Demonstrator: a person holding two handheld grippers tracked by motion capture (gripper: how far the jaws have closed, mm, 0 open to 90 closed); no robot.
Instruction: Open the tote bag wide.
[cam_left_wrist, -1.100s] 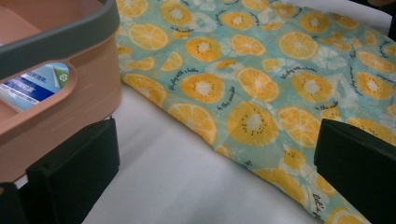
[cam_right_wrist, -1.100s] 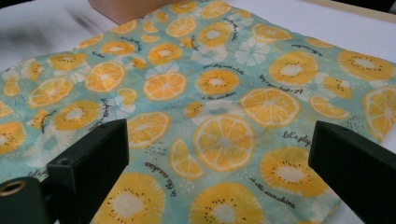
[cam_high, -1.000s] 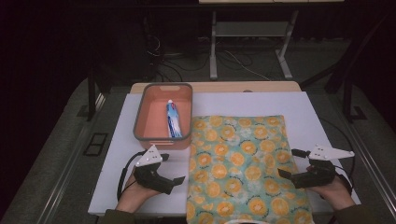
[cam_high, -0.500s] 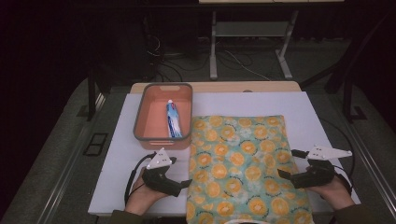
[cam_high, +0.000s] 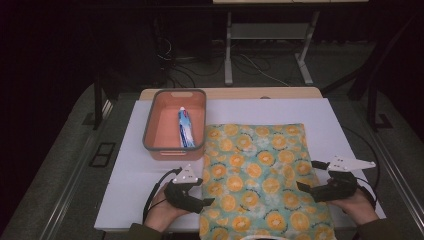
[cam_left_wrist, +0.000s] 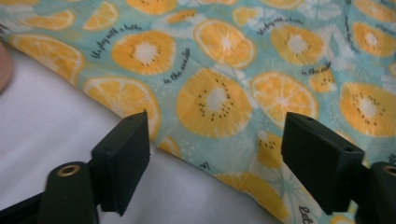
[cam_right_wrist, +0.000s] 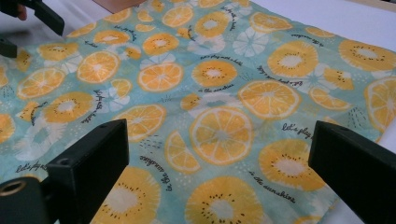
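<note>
A teal cloth printed with orange slices (cam_high: 260, 175) lies flat on the white tabletop (cam_high: 125, 190). My left gripper (cam_high: 205, 192) is at the cloth's left edge near the front. In the left gripper view the cloth (cam_left_wrist: 219, 70) has its edge running between the two jaws of that gripper (cam_left_wrist: 217, 154). The jaws have just been closing, and the pads stand apart from the fabric. My right gripper (cam_high: 307, 176) hovers open at the cloth's right edge. The right gripper view looks across the cloth (cam_right_wrist: 210, 93) between that gripper's wide jaws (cam_right_wrist: 215, 172).
An orange tray (cam_high: 150, 130) stands at the back left of the cloth and holds a blue and white tube (cam_high: 185, 127). Bare white tabletop lies left of the cloth and behind it. The table's front edge is near both hands.
My left gripper has moved right and down to the cloth's left edge, and its jaws have narrowed. The right gripper and the cloth have stayed where they were.
</note>
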